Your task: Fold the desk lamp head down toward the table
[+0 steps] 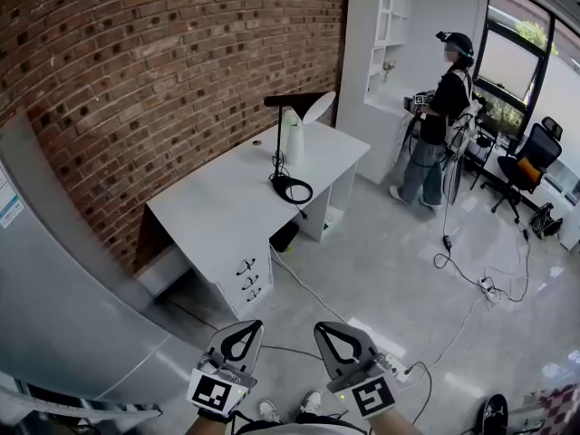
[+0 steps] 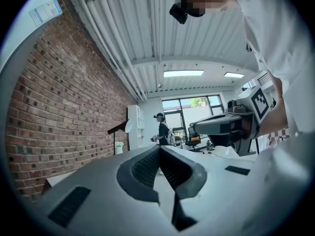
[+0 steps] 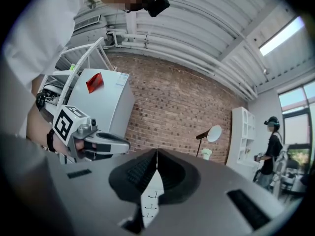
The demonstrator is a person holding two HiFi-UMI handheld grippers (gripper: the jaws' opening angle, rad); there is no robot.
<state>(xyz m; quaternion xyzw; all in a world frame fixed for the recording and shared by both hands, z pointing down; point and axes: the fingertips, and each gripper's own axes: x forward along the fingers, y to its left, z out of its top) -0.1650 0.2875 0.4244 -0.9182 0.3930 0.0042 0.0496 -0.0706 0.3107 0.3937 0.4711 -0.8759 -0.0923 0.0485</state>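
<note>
The desk lamp (image 1: 313, 105) stands at the far end of a white desk (image 1: 227, 211), with a black stem, a level black arm and a round white head tilted upward. Its black ring base (image 1: 292, 188) lies on the desktop next to a white vase (image 1: 294, 139). My left gripper (image 1: 244, 327) and right gripper (image 1: 333, 330) are side by side low in the head view, far from the desk, both shut and empty. The lamp (image 2: 120, 128) is small and distant past my left gripper (image 2: 159, 149) in the left gripper view. It also shows small as the lamp (image 3: 210, 133) beyond my right gripper (image 3: 156, 153).
A person (image 1: 440, 120) in a black top stands by a tall white shelf unit (image 1: 379, 48) at the back right. An office chair (image 1: 529, 161) stands by the windows. Cables (image 1: 471, 284) trail across the floor. A grey cabinet (image 1: 54, 270) is at my left, a brick wall behind the desk.
</note>
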